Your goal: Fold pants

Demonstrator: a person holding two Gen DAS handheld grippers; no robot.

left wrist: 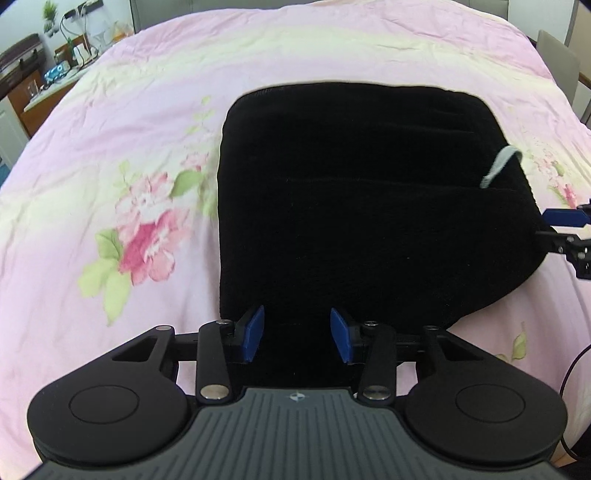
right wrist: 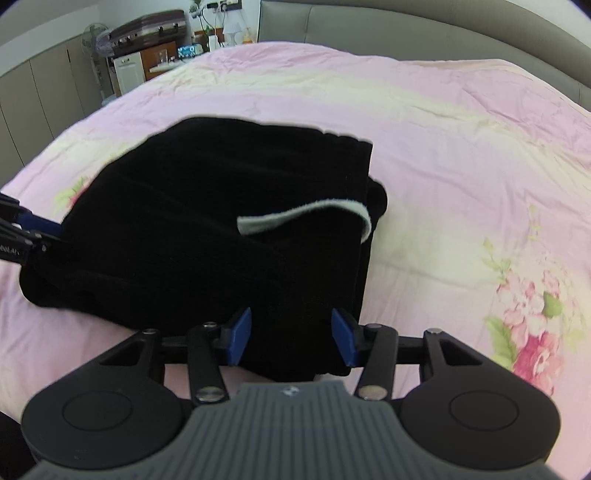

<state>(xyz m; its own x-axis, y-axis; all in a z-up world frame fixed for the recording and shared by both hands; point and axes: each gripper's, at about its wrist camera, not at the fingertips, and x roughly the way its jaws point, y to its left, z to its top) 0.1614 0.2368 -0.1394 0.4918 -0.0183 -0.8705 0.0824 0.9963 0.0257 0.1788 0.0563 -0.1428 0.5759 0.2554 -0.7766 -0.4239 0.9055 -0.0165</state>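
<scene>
both claws (left wrist: 297, 334) (right wrist: 291, 338) gape over black pants (left wrist: 362, 192), folds indistinct

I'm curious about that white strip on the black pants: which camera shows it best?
The right wrist view: the white strip curls large across the pants. The left wrist view shows only a small sliver near their right edge.

Folded black pants (right wrist: 207, 229) on pink floral bedspread (right wrist: 461, 155), right tongs (right wrist: 291, 338) open

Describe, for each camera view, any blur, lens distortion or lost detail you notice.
Left wrist view: fisheye bows the bedspread into a dome, and its flower print smears. Right wrist view: the headboard curves. In both, the black pants read as flat black with folds barely visible.
</scene>
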